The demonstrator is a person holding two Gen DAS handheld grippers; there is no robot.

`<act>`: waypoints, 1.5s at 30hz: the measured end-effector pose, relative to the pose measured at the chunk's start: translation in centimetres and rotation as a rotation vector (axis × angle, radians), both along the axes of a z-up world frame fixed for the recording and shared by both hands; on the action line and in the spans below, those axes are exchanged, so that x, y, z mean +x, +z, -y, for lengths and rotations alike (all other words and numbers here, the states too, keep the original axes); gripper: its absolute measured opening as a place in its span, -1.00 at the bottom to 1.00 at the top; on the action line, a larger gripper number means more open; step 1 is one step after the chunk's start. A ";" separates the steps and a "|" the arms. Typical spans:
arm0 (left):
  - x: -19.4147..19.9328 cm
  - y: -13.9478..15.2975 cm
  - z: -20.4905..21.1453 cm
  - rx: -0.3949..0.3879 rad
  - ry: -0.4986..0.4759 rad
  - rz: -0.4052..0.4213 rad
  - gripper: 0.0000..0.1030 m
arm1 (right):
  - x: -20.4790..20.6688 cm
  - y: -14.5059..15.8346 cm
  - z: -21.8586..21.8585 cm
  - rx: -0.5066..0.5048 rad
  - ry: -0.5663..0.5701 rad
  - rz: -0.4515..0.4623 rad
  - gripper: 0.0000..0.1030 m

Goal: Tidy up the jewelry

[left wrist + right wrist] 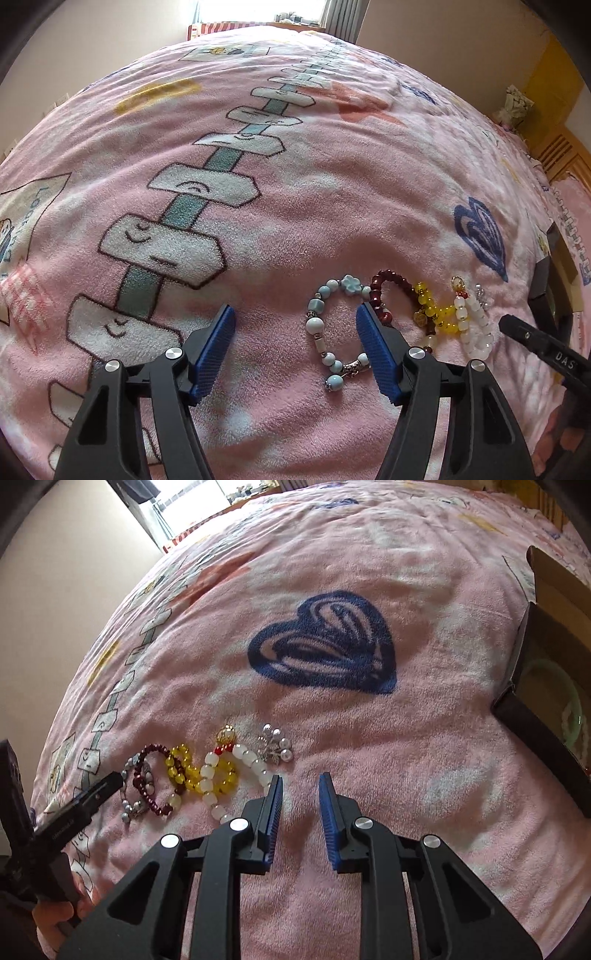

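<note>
Several bead bracelets lie in a row on a pink blanket [295, 221]. In the left wrist view: a pale blue bracelet [320, 334], a dark red one [391, 282], a yellow one [430, 306] and a white one [474, 328]. My left gripper [295, 317] is open and empty, its right finger at the blue bracelet's right side. In the right wrist view my right gripper [300, 782] is open and empty, just right of the white bracelet [208, 771], near silver pearl earrings [275, 744]. The yellow bracelet [181, 764] and red bracelet [142, 771] lie further left.
An open dark box [535, 720] with a pale green bangle [574, 705] inside sits at the right edge of the bed. The box also shows in the left wrist view [554, 273]. A blue heart print [328, 646] marks the blanket beyond the jewelry.
</note>
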State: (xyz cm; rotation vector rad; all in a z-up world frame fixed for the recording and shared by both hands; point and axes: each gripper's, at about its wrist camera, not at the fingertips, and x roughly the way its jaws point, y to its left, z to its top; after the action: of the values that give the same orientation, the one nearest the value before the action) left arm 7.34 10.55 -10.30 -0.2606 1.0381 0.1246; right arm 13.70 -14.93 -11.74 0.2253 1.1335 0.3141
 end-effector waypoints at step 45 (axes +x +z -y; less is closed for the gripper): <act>0.9 -0.6 0.8 0.032 -0.026 0.042 -0.77 | -0.6 -0.6 -3.0 0.037 0.111 -0.015 -0.78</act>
State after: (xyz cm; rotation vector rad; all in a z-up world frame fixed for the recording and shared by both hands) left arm 8.25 9.72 -10.95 -0.2195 0.9967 0.1116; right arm 13.12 -11.97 -12.34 0.1979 1.1577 0.4326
